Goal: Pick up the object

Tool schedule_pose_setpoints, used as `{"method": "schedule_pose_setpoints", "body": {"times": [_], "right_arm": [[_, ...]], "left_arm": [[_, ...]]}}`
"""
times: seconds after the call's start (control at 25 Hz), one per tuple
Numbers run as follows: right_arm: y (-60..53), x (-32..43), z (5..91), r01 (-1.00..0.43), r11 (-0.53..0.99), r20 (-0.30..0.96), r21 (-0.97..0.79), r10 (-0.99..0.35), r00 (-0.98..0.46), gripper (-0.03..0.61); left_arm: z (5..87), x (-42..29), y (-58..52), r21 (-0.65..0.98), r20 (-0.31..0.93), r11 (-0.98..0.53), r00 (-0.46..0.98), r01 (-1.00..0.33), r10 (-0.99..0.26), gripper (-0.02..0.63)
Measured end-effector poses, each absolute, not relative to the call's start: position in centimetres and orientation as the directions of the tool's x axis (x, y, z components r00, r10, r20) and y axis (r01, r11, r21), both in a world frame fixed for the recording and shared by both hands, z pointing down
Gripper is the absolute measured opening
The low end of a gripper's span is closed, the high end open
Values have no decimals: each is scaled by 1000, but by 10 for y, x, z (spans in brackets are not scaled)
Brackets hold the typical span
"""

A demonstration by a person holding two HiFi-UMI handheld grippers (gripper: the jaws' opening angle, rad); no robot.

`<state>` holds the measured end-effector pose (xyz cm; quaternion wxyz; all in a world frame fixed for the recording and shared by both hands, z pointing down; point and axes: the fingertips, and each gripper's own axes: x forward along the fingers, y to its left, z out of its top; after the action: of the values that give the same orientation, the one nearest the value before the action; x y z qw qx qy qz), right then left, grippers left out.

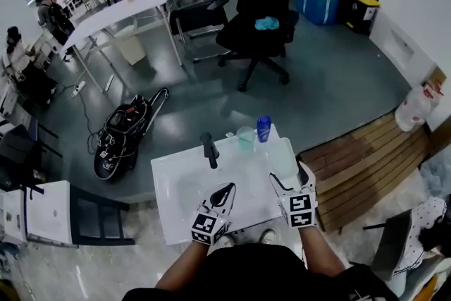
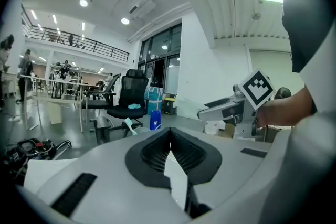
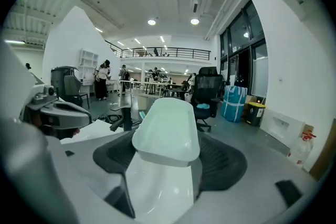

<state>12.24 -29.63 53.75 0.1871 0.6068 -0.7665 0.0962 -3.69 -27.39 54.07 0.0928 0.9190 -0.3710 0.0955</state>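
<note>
Two grippers are in our hands, both over the white table. Our right gripper squeezes a pale green tub between its jaws. The tub is long with round ends, and it sits at the right side of the table. We cannot tell if its bottom touches the table top. Our left gripper is over the near middle of the table. Its jaws are pressed together at the tips and hold nothing.

At the far edge of the table stand a clear cup and a blue bottle, side by side. A black upright thing stands on the table to their left. Past the table, on the gray floor, is a black chair with a blue cloth on its seat. Left of the table, a black bag lies on the floor.
</note>
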Motion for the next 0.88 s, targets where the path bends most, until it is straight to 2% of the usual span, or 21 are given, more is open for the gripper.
{"method": "schedule_pose_setpoints", "body": {"times": [0.44,0.88], "right_arm": [[-294,125,501,-971,228,316,70,-928,-196,385],[-292,132,503,-979,197,297,49,-939,-174,383]], "left_arm": [[505,-50,-298,46,175,-697,692,-716,-700,18],[514,-47,-289,57,189,-695,691,-717,-698,18]]}}
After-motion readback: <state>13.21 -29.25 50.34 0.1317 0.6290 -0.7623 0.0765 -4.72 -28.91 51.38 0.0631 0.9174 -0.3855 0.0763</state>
